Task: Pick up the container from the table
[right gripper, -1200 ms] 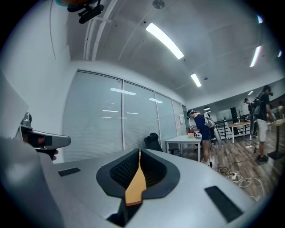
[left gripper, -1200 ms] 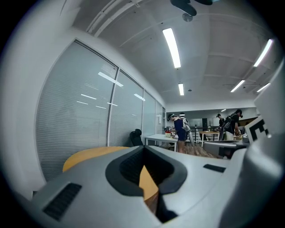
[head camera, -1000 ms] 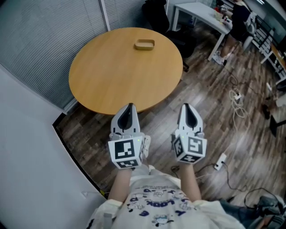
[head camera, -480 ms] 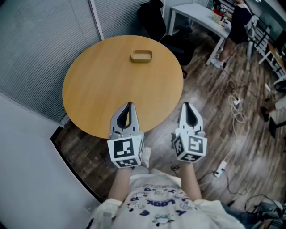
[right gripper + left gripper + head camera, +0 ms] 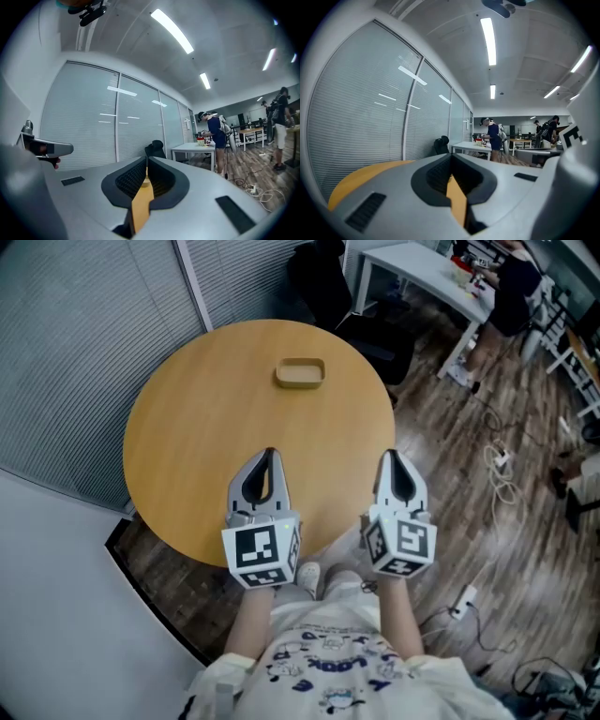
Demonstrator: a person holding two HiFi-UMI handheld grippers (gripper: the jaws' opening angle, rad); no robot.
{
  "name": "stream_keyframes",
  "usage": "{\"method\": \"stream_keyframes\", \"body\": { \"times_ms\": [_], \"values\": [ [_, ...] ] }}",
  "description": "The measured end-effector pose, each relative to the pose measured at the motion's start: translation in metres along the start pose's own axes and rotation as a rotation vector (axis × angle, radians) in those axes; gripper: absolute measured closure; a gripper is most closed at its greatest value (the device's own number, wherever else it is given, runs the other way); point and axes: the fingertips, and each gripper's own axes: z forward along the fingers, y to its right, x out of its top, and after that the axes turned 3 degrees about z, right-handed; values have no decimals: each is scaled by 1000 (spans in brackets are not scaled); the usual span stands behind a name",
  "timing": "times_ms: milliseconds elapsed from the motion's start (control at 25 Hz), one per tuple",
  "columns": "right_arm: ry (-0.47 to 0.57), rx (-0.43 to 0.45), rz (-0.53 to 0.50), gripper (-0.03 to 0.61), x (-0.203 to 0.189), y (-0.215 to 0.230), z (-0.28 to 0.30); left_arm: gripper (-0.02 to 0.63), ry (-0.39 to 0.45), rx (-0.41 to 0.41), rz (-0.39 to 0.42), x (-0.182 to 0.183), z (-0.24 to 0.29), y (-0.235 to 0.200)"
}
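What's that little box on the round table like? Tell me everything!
The container is a shallow tray with rounded corners and a raised rim, pale tan like wood. It looks empty. It lies flat on the far side of the round table, touching only the tabletop. The left gripper and right gripper hang well short of it.

1. The left gripper (image 5: 270, 456) and the right gripper (image 5: 389, 457) have pale grey shells that taper to a point, each with a black ribbed lining round a teardrop opening.
2. Each carries a cube (image 5: 261, 556) faced with black-and-white square markers.
3. The person wears a white short-sleeved shirt (image 5: 328, 669) printed with dark blue lettering and cartoon figures.
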Motion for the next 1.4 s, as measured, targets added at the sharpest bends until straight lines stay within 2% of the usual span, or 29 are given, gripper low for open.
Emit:
{"method": "stream_keyframes", "body": {
  "times_ms": [320,560,680,1040,1400],
  "values": [
    [-41,-5,1,565,-8,13,48,612,-40,1,-31,-7,48,-8],
    [-78,14,2,565,-23,23,115,612,-77,32,-33,-22,109,-25],
    [-98,35,2,565,-37,31,140,612,-83,59,-35,-34,129,-28],
    [-187,113,-2,565,-54,42,233,612,-169,125,-70,-50,205,-40],
    [-248,171,22,565,-78,34,311,612,-231,162,-71,-72,269,-62]
  ]
}}
